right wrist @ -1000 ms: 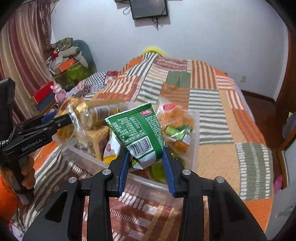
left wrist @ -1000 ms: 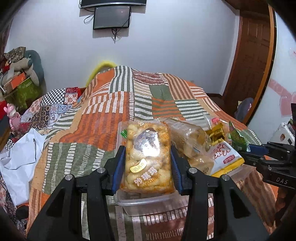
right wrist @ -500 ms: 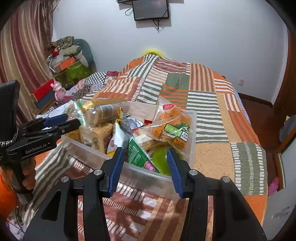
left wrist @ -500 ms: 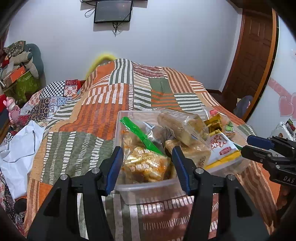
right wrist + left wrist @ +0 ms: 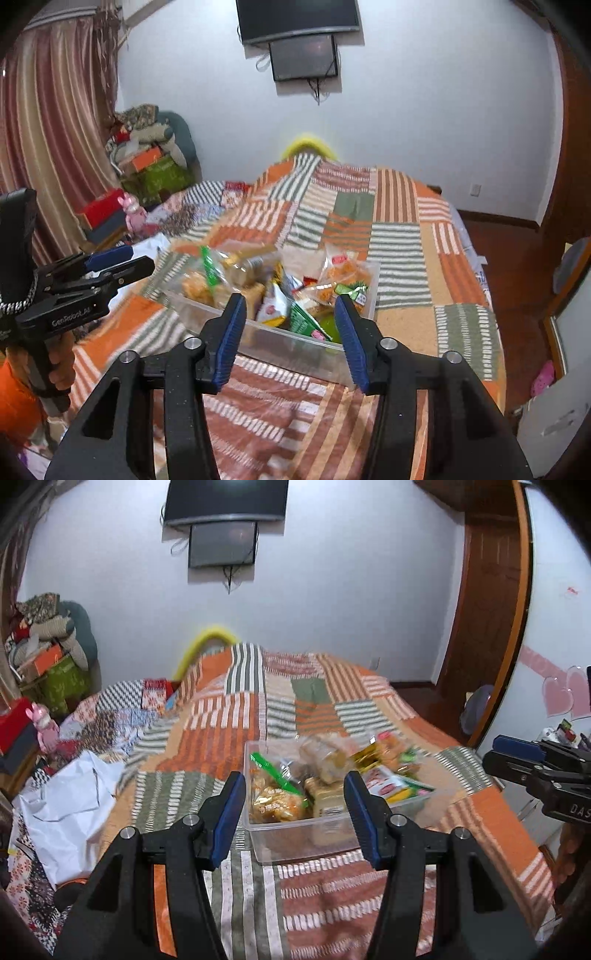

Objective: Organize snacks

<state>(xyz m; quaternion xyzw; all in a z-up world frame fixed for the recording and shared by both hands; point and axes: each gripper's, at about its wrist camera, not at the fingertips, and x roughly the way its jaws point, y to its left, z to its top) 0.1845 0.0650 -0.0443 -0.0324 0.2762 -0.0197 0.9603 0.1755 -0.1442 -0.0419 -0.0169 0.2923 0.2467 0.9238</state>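
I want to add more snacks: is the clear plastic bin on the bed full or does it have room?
Nearly full: the clear plastic bin holds snack packets heaped to its rim, some rising above it.

right tool (image 5: 290, 332) opening, empty | snack bin (image 5: 295, 341) on quilt (image 5: 399, 236)

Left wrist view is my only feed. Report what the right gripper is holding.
Observer: Nothing. The right gripper has its jaws opening, with nothing between them, short of the clear plastic snack bin.
Operator: Describe the bin's near right corner.
Observer: A lime-green round item lies there beside a green printed packet.
Operator: Say who carries the left gripper.
Observer: A hand in an orange sleeve grips its black handle.
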